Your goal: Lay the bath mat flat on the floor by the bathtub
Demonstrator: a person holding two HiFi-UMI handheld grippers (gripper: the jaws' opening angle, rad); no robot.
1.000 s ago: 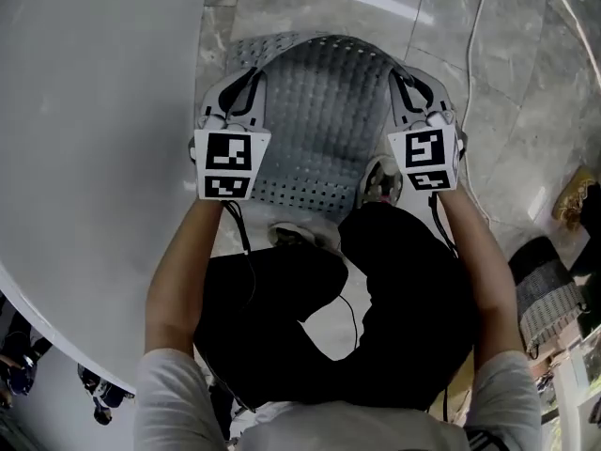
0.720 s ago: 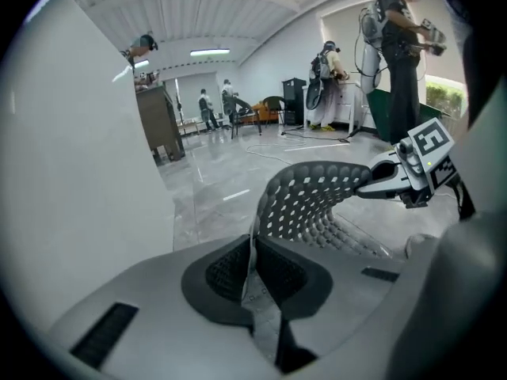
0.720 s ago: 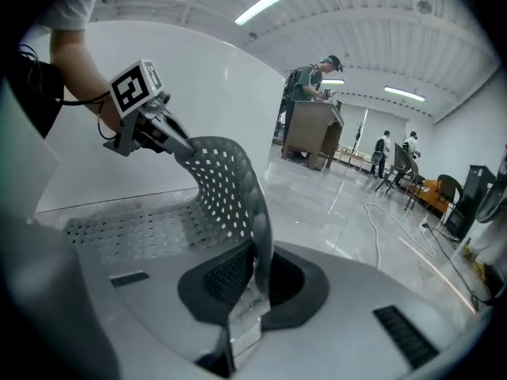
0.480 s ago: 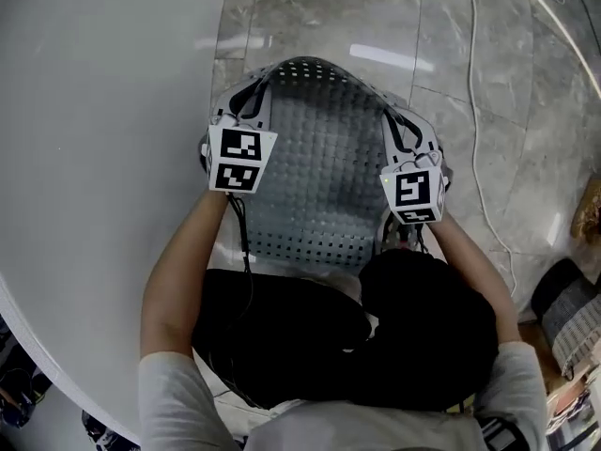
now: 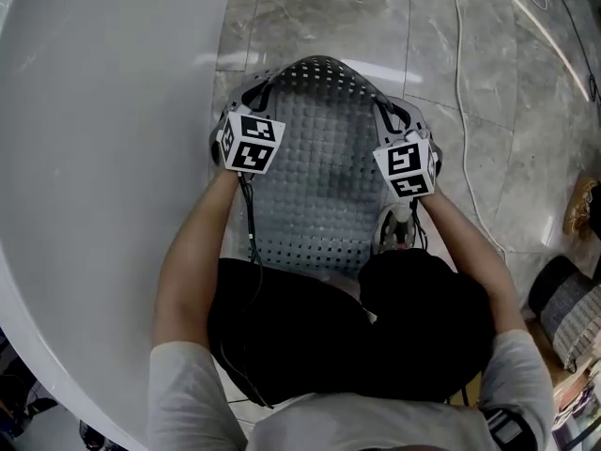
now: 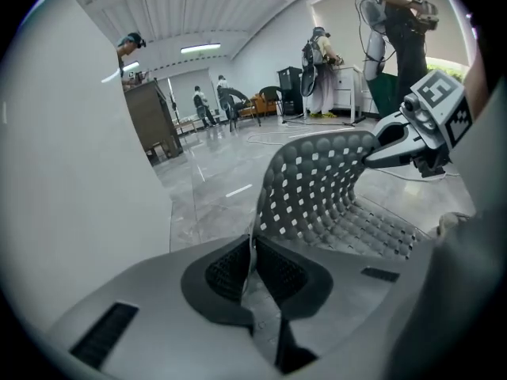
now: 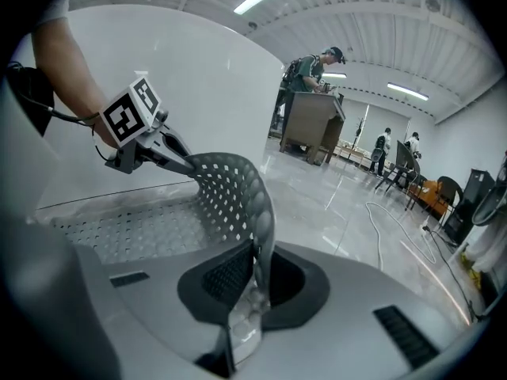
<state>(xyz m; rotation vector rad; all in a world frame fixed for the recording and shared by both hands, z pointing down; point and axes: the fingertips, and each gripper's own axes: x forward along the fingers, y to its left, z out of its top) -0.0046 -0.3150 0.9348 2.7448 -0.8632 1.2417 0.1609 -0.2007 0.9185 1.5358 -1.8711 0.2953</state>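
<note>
Two-handed hold, left to right: white bathtub (image 5: 94, 158) wall; left gripper (image 6: 252, 264), jaws almost together, pinching a far corner of the grey perforated bath mat (image 5: 324, 186); the mat itself, far edge lifted and curled, near part lying on the marble floor (image 5: 488, 73) beside the tub; right gripper (image 7: 252, 271), jaws likewise nipped onto the opposite far corner.

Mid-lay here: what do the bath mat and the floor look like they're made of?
The bath mat is probably soft rubber or silicone, matte grey: it curls upward without creasing and has moulded bumps and punched holes. The floor looks like polished marble-look tile or stone, glossy: grey veining, grout lines, lamp reflections.
</note>
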